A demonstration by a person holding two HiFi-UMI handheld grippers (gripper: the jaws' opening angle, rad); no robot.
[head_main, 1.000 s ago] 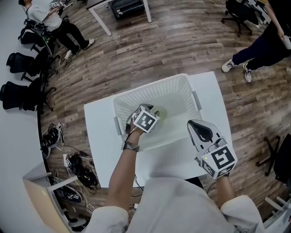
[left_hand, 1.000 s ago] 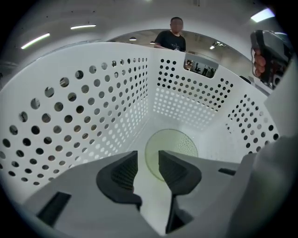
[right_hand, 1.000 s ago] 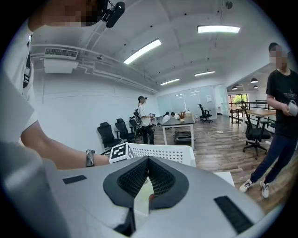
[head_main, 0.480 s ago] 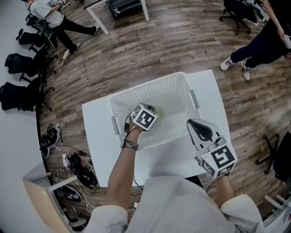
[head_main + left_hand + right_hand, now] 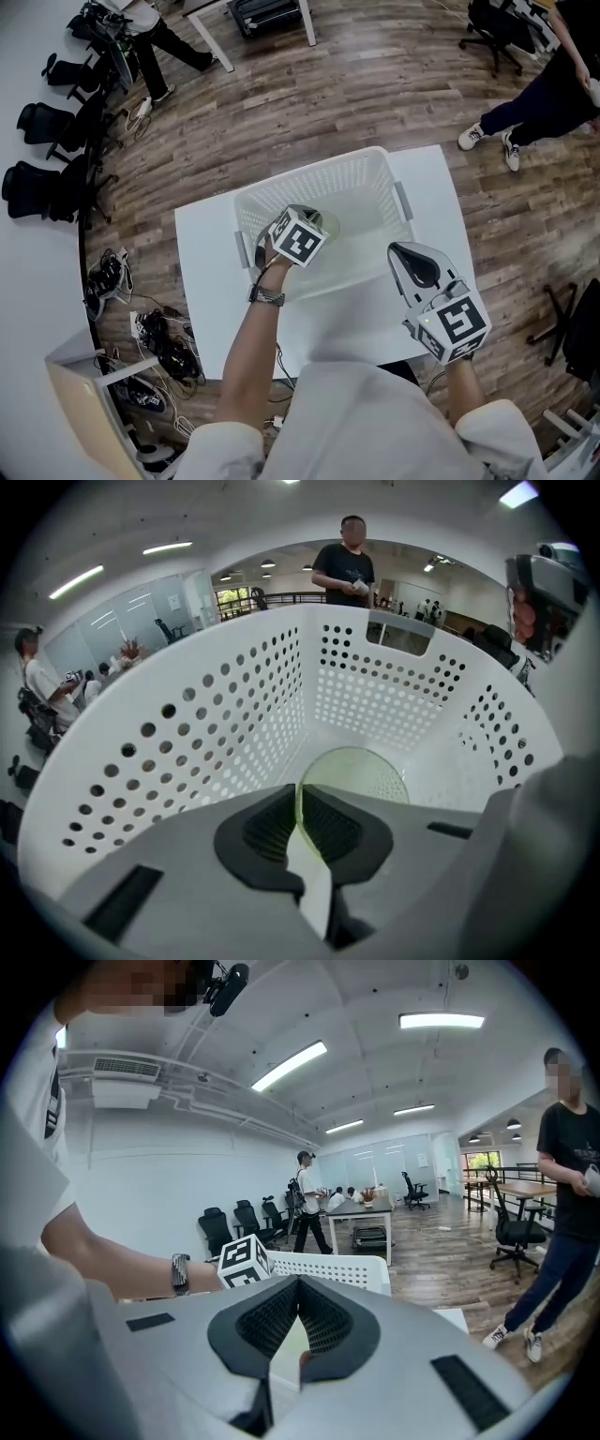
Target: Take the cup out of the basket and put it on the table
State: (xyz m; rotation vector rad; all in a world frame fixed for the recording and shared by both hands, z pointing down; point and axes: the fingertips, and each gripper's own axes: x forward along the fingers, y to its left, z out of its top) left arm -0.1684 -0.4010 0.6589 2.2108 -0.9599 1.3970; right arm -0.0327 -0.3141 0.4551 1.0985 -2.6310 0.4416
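Grey plastic right gripper (image 5: 298,1283) is held over the near right corner of the tabletop, pointed slightly down and away. Its pads are pressed together with nothing between them, so it is judged idle. The white square table (image 5: 211,300) carries a white perforated plastic basket (image 5: 309,175), set toward the tabletop's far edge. The left gripper (image 5: 298,794) is reached over the basket's near rim and aimed steeply down into it. Its jaws have just been closing, and the thin wall of the pale green translucent cup (image 5: 361,772) is pinched between the pads. The cup is inside the basket, in its left half. Whether it is off the basket floor cannot be told. The grasp is judged done. Lifting the cup over the rim and setting it down on the tabletop are left.
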